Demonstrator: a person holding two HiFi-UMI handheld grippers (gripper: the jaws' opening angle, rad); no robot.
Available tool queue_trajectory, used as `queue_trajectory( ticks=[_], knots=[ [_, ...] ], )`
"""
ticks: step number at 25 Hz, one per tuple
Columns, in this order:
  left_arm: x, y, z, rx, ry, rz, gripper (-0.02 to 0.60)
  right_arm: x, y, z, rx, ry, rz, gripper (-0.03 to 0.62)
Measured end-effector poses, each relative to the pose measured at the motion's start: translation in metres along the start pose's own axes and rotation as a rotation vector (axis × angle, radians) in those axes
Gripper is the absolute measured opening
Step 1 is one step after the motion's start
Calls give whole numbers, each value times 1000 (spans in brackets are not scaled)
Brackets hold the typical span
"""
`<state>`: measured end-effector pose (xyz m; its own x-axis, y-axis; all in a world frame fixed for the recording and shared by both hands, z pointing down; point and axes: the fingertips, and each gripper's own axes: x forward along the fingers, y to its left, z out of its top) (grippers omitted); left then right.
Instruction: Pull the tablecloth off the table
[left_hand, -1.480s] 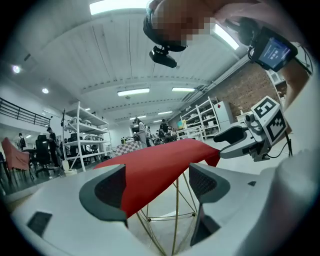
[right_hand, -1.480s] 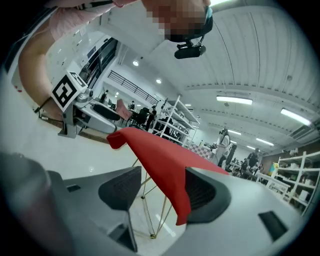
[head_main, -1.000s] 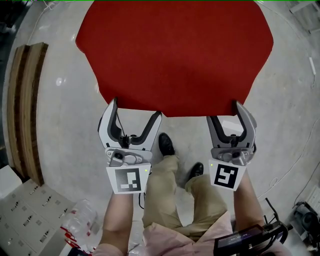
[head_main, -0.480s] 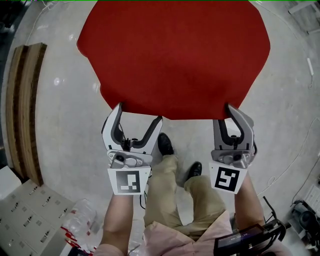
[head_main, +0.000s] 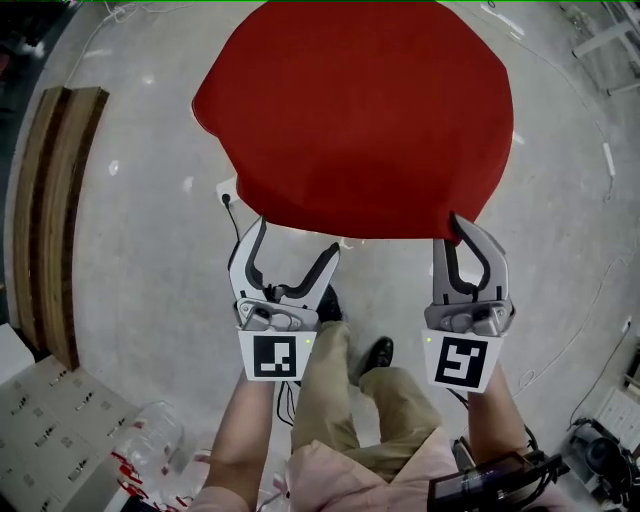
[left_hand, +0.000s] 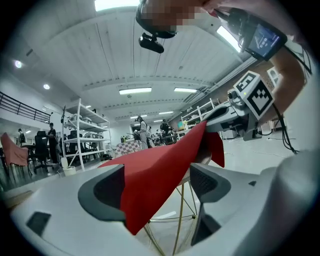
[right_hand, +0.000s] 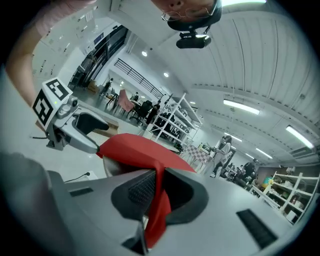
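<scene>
The red tablecloth (head_main: 360, 110) covers a round table and hides its top. My right gripper (head_main: 452, 228) is at the cloth's near hem on the right. Its jaws are closing, and in the right gripper view (right_hand: 159, 192) the pads pinch a fold of red cloth (right_hand: 135, 150). My left gripper (head_main: 296, 235) stands open at the near hem on the left. In the left gripper view (left_hand: 156, 182) a flap of cloth (left_hand: 160, 170) hangs between the wide jaws, and neither pad presses on it. Thin metal table legs (left_hand: 180, 220) show under the cloth.
Long wooden planks (head_main: 45, 210) lie on the floor at the left. A white power strip (head_main: 228, 192) with a cable lies by the cloth's left edge. The person's shoes (head_main: 378, 352) stand between the grippers. White lockers (head_main: 40, 430) are at the bottom left, and cables run at the right.
The right jaws have gone from wide apart to closed on the cloth's hem. The left gripper has shifted right along the hem and stays open. The cloth's outline looks narrower.
</scene>
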<state>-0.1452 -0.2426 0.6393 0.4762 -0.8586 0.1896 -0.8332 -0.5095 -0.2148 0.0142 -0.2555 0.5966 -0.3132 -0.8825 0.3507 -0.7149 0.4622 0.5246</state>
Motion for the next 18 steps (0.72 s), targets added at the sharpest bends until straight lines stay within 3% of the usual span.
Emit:
queue_trajectory(
  ticks=[7, 10, 14, 18],
  knots=[
    [16, -4, 33, -23, -21, -23, 400, 8, -35, 52, 9, 22, 42, 49],
    [25, 3, 46, -5, -30, 11, 410, 12, -45, 71, 7, 21, 59, 49],
    [37, 22, 57, 6, -38, 72, 422, 14, -57, 95, 75, -9, 54, 48],
    [52, 35, 55, 5, -20, 75, 423, 16, -68, 114, 183, -41, 27, 46]
  ],
)
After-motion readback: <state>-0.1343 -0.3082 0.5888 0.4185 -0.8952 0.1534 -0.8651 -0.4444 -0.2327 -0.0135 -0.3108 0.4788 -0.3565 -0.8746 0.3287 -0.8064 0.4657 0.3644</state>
